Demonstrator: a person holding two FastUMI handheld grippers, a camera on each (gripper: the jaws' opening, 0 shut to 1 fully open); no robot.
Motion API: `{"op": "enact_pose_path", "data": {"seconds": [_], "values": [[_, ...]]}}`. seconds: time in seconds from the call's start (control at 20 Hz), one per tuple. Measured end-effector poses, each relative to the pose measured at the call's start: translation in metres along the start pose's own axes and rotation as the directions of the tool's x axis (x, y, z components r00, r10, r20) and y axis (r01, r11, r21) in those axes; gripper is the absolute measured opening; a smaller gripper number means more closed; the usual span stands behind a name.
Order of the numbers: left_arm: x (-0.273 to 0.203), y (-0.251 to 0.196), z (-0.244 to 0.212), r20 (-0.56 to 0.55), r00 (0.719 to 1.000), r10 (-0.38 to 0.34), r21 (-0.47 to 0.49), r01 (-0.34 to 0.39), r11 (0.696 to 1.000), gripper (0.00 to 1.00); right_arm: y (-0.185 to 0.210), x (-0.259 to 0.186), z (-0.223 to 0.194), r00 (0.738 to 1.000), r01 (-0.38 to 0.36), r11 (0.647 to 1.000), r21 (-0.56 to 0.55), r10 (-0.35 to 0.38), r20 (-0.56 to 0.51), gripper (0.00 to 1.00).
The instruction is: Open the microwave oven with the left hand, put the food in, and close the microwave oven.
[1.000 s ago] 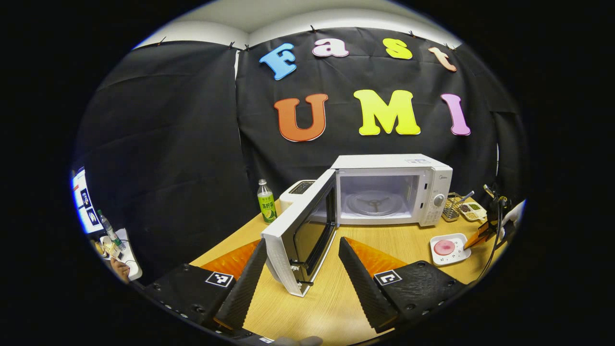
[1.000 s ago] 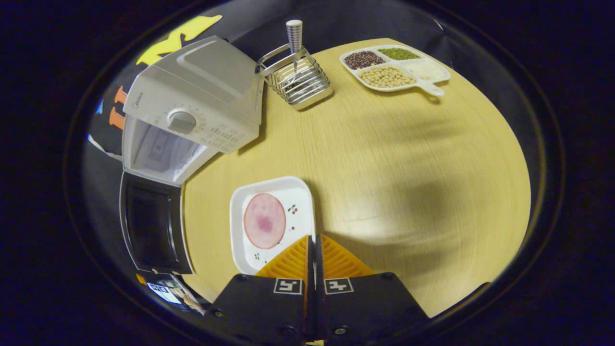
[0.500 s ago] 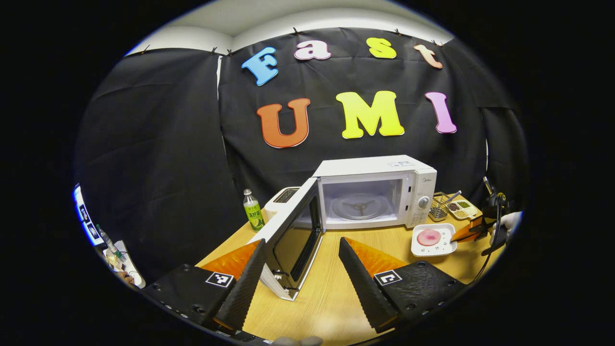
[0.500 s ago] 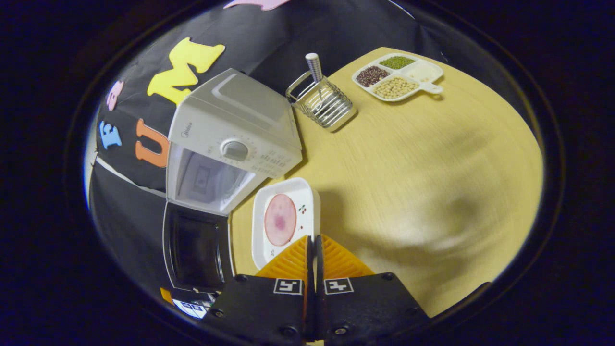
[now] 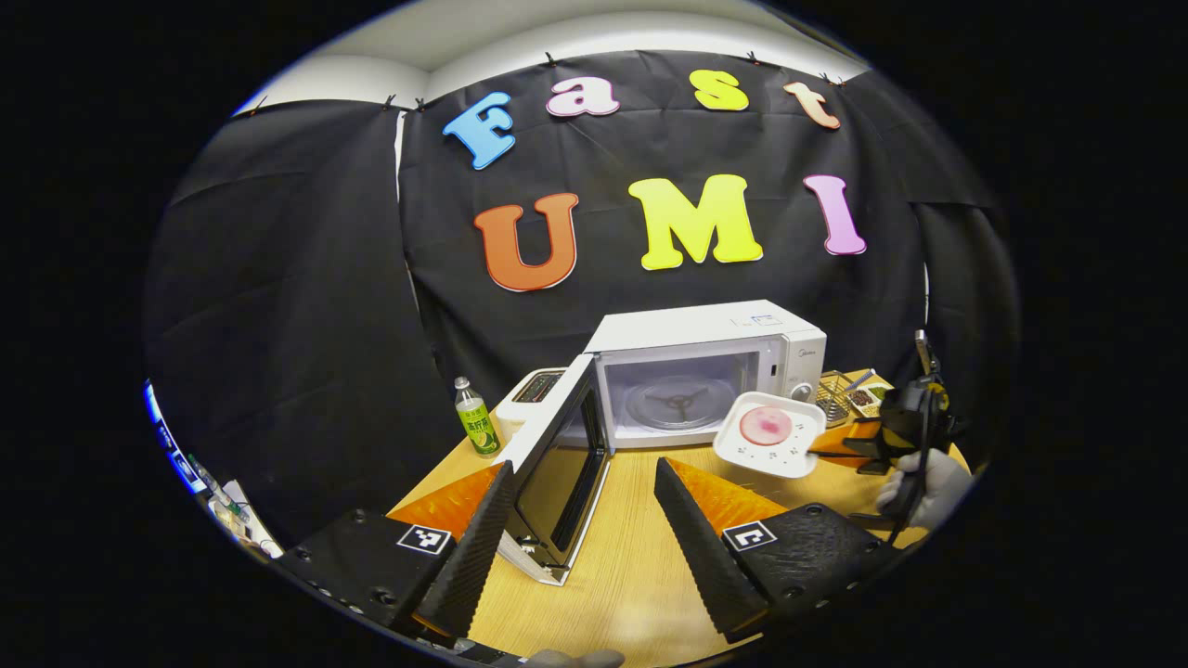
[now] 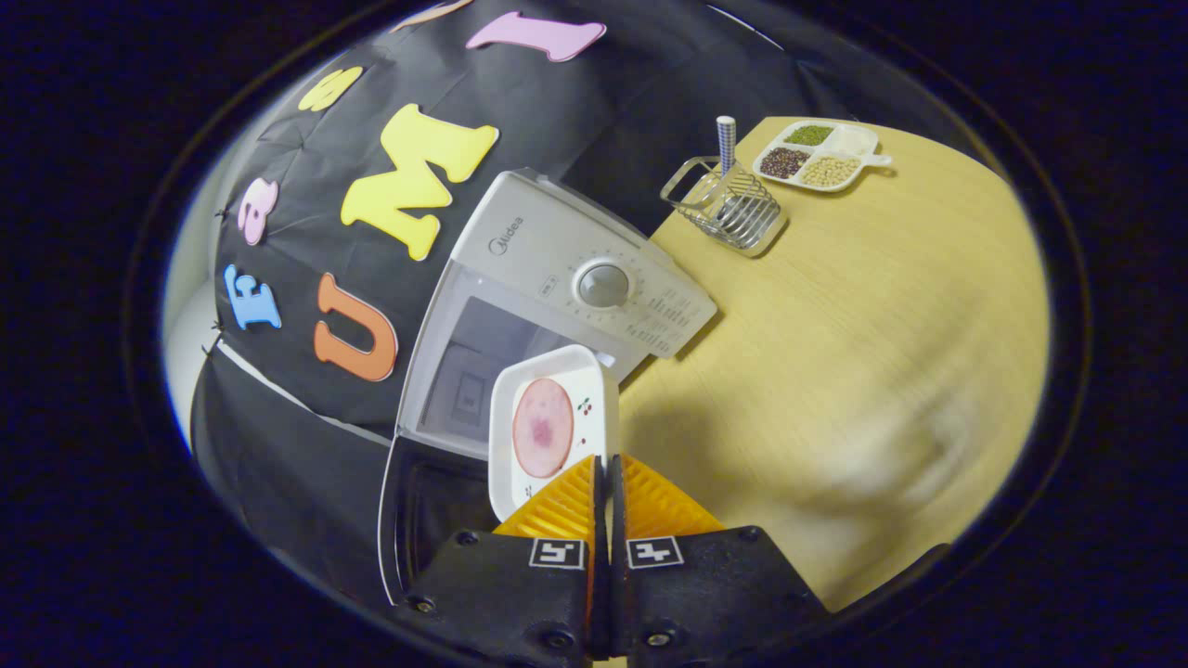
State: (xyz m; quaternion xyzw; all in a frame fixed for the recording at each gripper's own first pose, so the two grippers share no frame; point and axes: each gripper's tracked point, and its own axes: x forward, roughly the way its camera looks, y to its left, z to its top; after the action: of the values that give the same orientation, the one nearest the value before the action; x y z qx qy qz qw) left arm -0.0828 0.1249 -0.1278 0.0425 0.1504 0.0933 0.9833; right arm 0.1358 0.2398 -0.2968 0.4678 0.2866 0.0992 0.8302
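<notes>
With its fingers spread wide and nothing between them, the left gripper (image 5: 583, 520) hangs low over the wooden table (image 5: 631, 575), just short of the microwave door (image 5: 557, 464), which stands swung open toward it. Right gripper (image 6: 608, 487): fingers pinched tight on the near edge of the white tray (image 6: 553, 425), holding it lifted and tilted. A round pink ham slice (image 6: 543, 428) lies on the tray; small cherry prints on the tray rim. Seen from the left gripper view, the tray (image 5: 770, 434) hangs in the air in front of the microwave's open cavity, on its right side, not inside; a gloved hand (image 5: 919, 482) holds the right gripper (image 5: 840, 438) there. Microwave (image 6: 557, 297) is white, "Midea" on the control panel above the dial (image 6: 603, 284); dial scale print too small to read. Glass turntable (image 5: 677, 401) is bare. Left of the microwave: green-label bottle (image 5: 475, 419), text unreadable, and a white toaster (image 5: 534, 390). Far right: wire rack (image 6: 729, 206), then a divided dish of beans (image 6: 817, 158).
</notes>
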Motion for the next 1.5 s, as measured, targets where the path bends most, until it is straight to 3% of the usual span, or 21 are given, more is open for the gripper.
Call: {"op": "enact_pose_path", "data": {"seconds": [0.2,0.4,0.6,0.8,0.95,1.05,1.25,1.3,1.5], "values": [[0.001,-0.002,0.004,0.004,1.0,-0.029,-0.021,0.029,0.999,0.9,0.031,0.04,-0.025,0.995,-0.068,0.991,0.111,0.059,0.083,0.04],[0.009,0.008,-0.006,-0.005,1.0,-0.018,-0.035,0.017,0.999,0.9,0.048,0.075,-0.027,0.979,-0.066,0.988,0.137,0.037,0.201,0.04],[0.016,0.025,-0.024,-0.045,0.999,0.016,-0.02,-0.017,1.0,0.9,0.055,0.124,-0.024,0.966,-0.043,0.966,0.254,-0.025,0.257,0.04],[0.018,0.04,-0.032,-0.053,0.997,0.05,-0.031,-0.052,0.998,0.9,0.068,0.171,-0.016,0.953,-0.045,0.973,0.228,-0.026,0.301,0.04],[0.023,0.046,-0.04,-0.067,0.996,0.065,-0.043,-0.068,0.997,0.9,0.063,0.202,-0.006,0.945,0.0,0.965,0.262,-0.086,0.316,0.04],[0.025,0.048,-0.043,-0.069,0.995,0.072,-0.048,-0.075,0.996,0.91,0.064,0.216,0.002,0.941,0.005,0.967,0.255,-0.091,0.326,0.0],[0.027,0.05,-0.052,-0.087,0.993,0.075,-0.048,-0.079,0.996,0.91,0.065,0.232,0.016,0.926,-0.007,0.957,0.288,-0.103,0.363,0.04],[0.027,0.05,-0.05,-0.082,0.994,0.075,-0.049,-0.08,0.996,0.91,0.067,0.232,0.017,0.923,-0.007,0.962,0.273,-0.099,0.372,0.0],[0.026,0.047,-0.048,-0.071,0.995,0.065,-0.032,-0.068,0.997,0.91,0.076,0.224,0.028,0.908,-0.069,0.964,0.257,-0.046,0.416,0.16]]}}
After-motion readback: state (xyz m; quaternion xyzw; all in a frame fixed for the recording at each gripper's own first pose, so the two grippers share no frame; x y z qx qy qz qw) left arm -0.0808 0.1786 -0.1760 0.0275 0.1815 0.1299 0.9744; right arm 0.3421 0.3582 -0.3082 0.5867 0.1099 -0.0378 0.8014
